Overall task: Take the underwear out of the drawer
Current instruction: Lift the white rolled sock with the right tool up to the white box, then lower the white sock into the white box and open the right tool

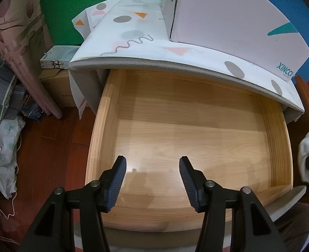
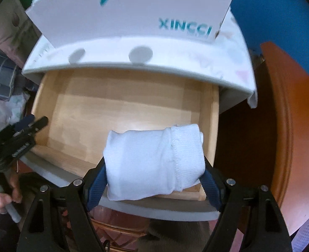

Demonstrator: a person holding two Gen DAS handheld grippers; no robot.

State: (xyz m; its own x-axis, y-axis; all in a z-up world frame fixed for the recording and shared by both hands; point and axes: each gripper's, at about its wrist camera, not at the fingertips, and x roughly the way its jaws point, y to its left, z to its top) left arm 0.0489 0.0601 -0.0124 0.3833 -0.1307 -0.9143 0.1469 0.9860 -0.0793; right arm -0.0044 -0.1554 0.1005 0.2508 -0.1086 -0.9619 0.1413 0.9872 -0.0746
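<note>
A folded white underwear bundle [image 2: 154,163] is clamped between the blue pads of the right gripper [image 2: 154,180], lifted above the open wooden drawer [image 2: 120,105]. The left gripper [image 1: 152,180] hangs over the drawer's bare floor with jaws apart, holding nothing. A white XINCCI box [image 2: 133,12] sits on the patterned cabinet top [image 2: 175,56] behind.
</note>
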